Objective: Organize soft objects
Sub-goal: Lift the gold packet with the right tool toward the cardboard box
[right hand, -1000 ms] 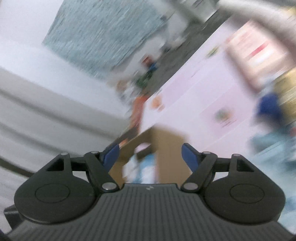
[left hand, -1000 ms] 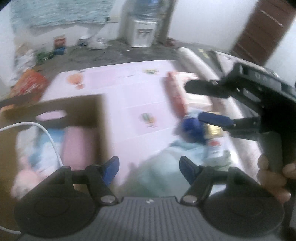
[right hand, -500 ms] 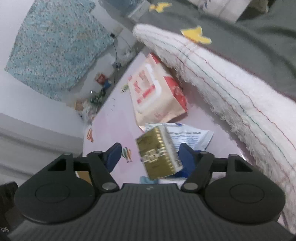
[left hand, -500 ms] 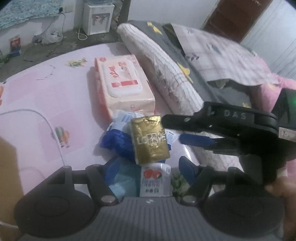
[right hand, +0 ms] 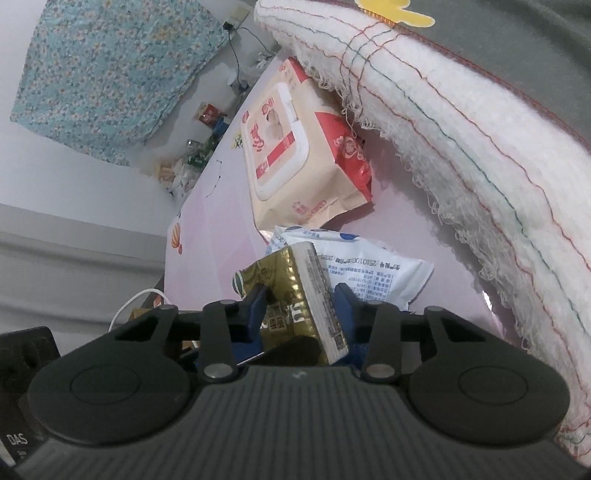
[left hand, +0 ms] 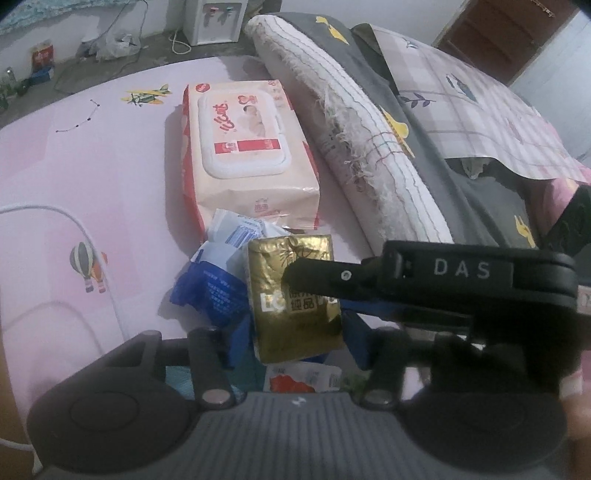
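On the pink sheet (left hand: 110,177), nearest, the gold tissue pack (left hand: 295,299) sits between both closing grippers: the right gripper (right hand: 301,304) pinches it, while the left gripper's (left hand: 295,341) pads flank it. Beyond lie a blue-white pouch (left hand: 225,266) and a wipes pack (left hand: 243,155); a rolled blanket (left hand: 354,140) lies to the right, and a water dispenser (left hand: 214,20) stands far off.

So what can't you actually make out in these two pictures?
- Left wrist view: the right gripper lies across the gold packet and hides part of its label.
- Left wrist view: the red-and-white pack is half hidden behind the left gripper, whose jaws are closing; whether its pads touch anything cannot be told.
- Right wrist view: the blue-and-white pouch is partly behind the gold packet; its print is too small to read.
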Available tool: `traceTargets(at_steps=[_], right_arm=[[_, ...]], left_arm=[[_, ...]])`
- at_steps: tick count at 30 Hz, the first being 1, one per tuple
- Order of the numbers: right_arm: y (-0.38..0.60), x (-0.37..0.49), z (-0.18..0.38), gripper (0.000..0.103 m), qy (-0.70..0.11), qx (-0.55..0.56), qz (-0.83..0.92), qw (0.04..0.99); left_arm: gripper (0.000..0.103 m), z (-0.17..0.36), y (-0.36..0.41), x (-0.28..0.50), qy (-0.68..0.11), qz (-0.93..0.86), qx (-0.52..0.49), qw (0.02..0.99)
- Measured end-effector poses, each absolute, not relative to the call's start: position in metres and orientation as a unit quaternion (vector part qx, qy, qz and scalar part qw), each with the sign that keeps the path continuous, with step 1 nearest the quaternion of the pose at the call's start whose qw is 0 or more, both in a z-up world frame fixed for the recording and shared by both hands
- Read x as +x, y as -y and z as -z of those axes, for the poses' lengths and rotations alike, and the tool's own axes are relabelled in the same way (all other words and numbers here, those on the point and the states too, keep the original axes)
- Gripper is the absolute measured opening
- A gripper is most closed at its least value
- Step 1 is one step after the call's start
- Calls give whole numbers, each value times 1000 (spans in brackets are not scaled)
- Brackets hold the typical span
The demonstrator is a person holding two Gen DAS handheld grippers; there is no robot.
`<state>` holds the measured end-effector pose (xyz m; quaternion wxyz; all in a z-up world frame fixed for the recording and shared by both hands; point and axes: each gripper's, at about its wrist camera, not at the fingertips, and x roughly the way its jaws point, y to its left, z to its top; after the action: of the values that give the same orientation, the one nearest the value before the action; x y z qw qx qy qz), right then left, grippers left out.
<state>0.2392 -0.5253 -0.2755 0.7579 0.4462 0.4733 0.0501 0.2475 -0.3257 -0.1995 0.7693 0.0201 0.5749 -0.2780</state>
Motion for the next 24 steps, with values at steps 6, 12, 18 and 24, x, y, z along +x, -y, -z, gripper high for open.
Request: traceTargets(at_steps=[6, 12, 18, 24], right_arm=[[531, 228, 263, 35, -472, 442, -48, 761], [523, 211, 231, 35, -460, 431, -45, 775], [490, 200, 194, 35, -448, 423, -65, 785], [426, 198, 162, 35, -444, 418, -110, 785]], left_arm=[[53, 189, 325, 239, -563, 287, 24, 774], [53, 161, 309, 227, -546, 292, 17, 785], [53, 126, 263, 213, -529, 273, 10, 803], [53, 96, 187, 204, -513, 236, -4, 825]])
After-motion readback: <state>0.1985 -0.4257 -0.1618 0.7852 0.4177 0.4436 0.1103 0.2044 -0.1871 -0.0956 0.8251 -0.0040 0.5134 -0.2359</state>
